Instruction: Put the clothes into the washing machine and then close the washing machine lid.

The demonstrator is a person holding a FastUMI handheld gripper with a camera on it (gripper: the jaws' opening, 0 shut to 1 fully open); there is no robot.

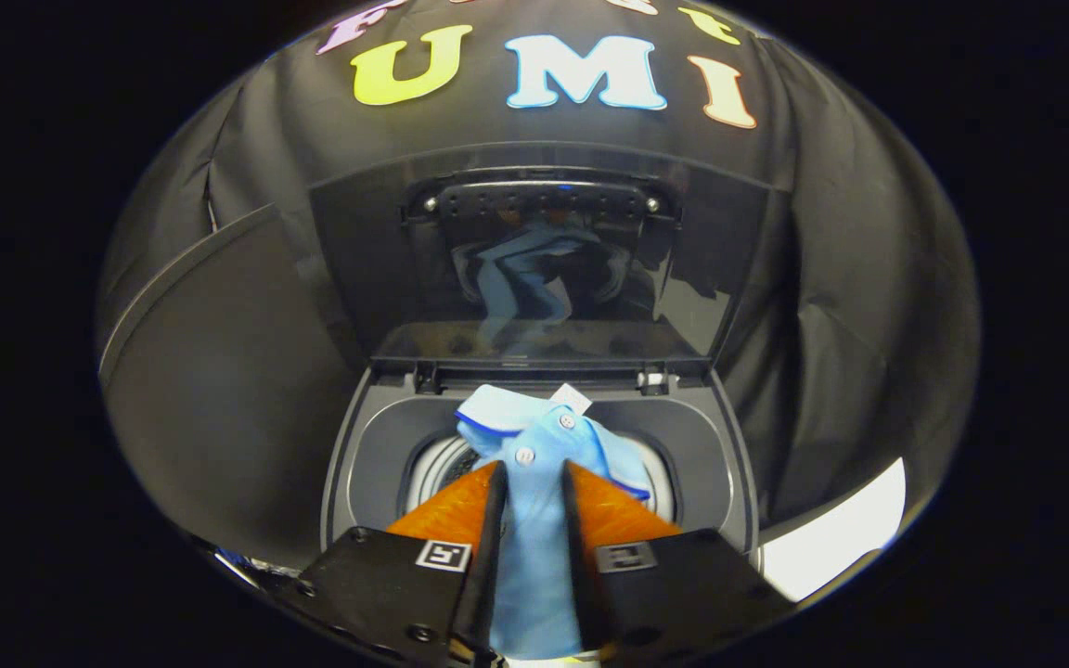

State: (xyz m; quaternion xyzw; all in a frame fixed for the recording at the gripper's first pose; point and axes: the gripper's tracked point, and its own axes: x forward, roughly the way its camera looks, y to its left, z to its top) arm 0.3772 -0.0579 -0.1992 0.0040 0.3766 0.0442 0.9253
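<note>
A light blue polo shirt (534,520) with white buttons and a dark-trimmed collar is pinched between my gripper's (533,468) two fingers, which are shut on it. The shirt's collar sticks out ahead of the fingertips and hangs over the round drum opening (432,468) of the top-loading washing machine (367,436). The machine's dark glass lid (544,269) stands upright and open behind the drum, and it reflects the blue shirt. The rest of the shirt runs back between the fingers toward me.
The washer's dark grey top frame (729,445) rings the drum. A dark curved panel (219,371) stands to the left of the machine. Black cloth wall hangs behind and to the right. A bright white patch (831,538) lies low on the right.
</note>
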